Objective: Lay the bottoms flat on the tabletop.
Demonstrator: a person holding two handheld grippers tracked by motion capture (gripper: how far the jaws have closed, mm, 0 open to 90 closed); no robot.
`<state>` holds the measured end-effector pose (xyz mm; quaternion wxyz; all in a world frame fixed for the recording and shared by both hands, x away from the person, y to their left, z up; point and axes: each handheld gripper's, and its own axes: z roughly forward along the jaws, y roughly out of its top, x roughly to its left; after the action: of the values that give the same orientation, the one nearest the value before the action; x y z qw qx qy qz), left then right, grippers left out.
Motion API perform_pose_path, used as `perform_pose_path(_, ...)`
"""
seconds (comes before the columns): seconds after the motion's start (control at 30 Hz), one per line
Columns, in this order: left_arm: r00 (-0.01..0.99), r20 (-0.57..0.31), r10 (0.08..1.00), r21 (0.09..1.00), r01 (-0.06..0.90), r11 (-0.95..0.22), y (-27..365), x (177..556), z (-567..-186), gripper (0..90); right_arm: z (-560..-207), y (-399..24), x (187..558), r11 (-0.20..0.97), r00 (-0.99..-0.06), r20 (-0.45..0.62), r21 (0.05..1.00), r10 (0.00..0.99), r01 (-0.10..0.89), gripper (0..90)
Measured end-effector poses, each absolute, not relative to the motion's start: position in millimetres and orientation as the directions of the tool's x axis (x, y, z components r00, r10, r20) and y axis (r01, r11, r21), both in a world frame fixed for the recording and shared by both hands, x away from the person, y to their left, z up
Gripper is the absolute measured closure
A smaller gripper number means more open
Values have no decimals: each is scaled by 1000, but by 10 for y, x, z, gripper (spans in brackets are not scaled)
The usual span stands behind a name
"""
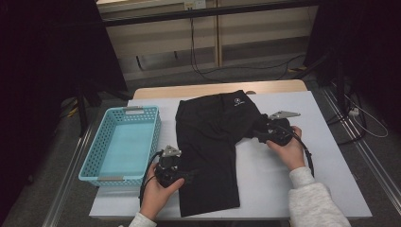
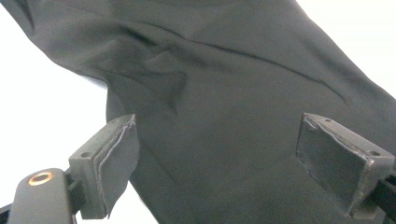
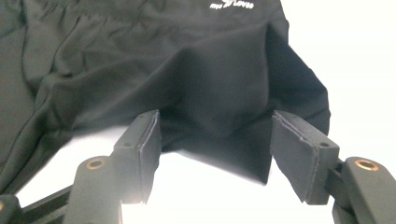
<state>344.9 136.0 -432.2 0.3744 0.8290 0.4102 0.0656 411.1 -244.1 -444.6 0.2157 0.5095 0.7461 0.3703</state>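
A black garment (image 1: 208, 142) with a small white logo (image 1: 235, 100) lies spread on the white table (image 1: 265, 184). My left gripper (image 1: 187, 175) sits at the left edge of its lower part. In the left gripper view that gripper (image 2: 217, 126) is open, and the cloth (image 2: 224, 84) lies flat under the wide gap. My right gripper (image 1: 258, 135) is at the garment's right side. In the right gripper view it (image 3: 215, 119) is open too. A loose fold of the cloth (image 3: 233, 140) lies between its pads (image 3: 299, 154) without touching them.
A light blue plastic basket (image 1: 94, 156) stands at the table's left, close beside my left hand. Bare white table lies to the right of the garment, under my right forearm. Cables run on the floor beyond the far edge.
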Motion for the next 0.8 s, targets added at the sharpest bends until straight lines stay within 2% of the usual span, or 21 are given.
perform_pose_path(0.07, 656, -200, 728, 675, 631, -383, 1352, 3444, -4318, 136, -4458, -2433, 4088, 222, -379, 31, 765, 925, 604, 342)
perform_pose_path(0.13, 657, -197, 727, 676, 628, -385, 1339, 3437, -4314, 135, -4484, -2428, 4099, 240, -376, 9, 755, 927, 610, 388)
perform_pose_path(0.2, 661, -196, 725, 676, 626, -388, 1328, 3435, -4314, 136, -4535, -2427, 4128, 264, -365, -27, 740, 931, 619, 394)
perform_pose_path(0.33, 660, -195, 726, 676, 627, -388, 1313, 3432, -4327, 135, -4624, -2443, 4204, 253, -360, -17, 741, 933, 622, 448)
perform_pose_path(0.47, 660, -197, 725, 674, 628, -388, 1327, 3438, -4327, 136, -4633, -2444, 4227, 240, -373, 12, 746, 928, 622, 583)
perform_pose_path(0.57, 659, -196, 726, 678, 626, -385, 1326, 3428, -4321, 135, -4623, -2414, 4219, 249, -392, 20, 744, 920, 620, 742)
perform_pose_path(0.7, 661, -191, 726, 679, 623, -388, 1330, 3420, -4306, 136, -4615, -2388, 4204, 259, -407, 22, 740, 913, 621, 856)
perform_pose_path(0.8, 659, -192, 727, 683, 622, -384, 1345, 3424, -4300, 135, -4614, -2401, 4201, 243, -406, 44, 739, 913, 628, 879)
